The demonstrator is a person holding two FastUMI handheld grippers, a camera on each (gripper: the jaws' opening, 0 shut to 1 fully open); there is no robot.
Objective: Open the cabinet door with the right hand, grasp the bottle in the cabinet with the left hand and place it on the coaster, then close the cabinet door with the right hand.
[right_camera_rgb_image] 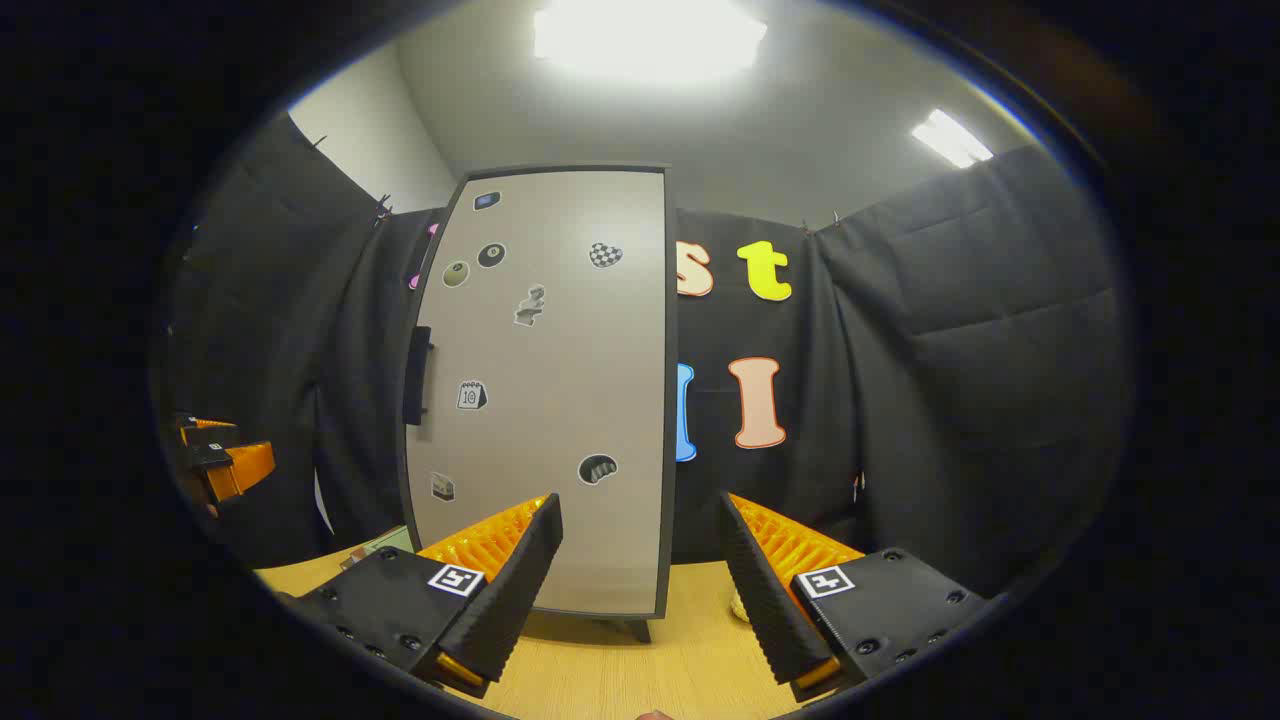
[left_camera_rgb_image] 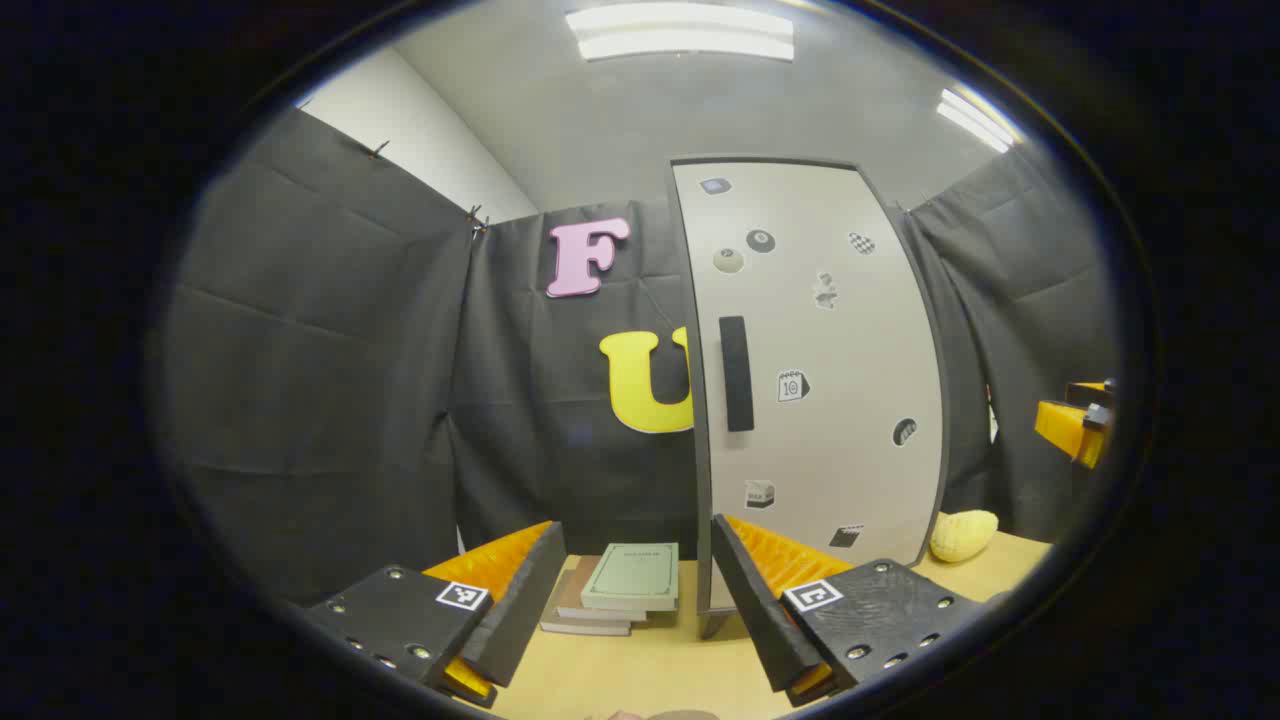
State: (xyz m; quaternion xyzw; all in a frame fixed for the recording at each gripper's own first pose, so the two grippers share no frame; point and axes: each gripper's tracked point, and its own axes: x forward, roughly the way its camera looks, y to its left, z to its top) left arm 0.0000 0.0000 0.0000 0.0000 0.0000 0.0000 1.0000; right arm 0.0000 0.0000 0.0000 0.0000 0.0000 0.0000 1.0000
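Observation:
A tall pale cabinet (left_camera_rgb_image: 830,400) stands on the wooden table with its door shut, several stickers on it. Its black handle (left_camera_rgb_image: 737,373) runs upright near the door's left edge. My left gripper (left_camera_rgb_image: 638,528) is open with nothing between its fingers, and it is held low in front of the cabinet's left edge, well short of it. In the right gripper view the same door (right_camera_rgb_image: 545,400) faces me, handle (right_camera_rgb_image: 415,375) at its left side. My right gripper (right_camera_rgb_image: 640,500) is open too, holding nothing, short of the door's lower right corner. The bottle is hidden behind the door.
A small stack of books (left_camera_rgb_image: 620,585) lies on the table (left_camera_rgb_image: 650,670) left of the cabinet. A yellow ribbed lump (left_camera_rgb_image: 963,535) sits at the cabinet's right. The other gripper shows at the edge of each view (left_camera_rgb_image: 1075,425) (right_camera_rgb_image: 225,460). Black cloth walls close in the booth.

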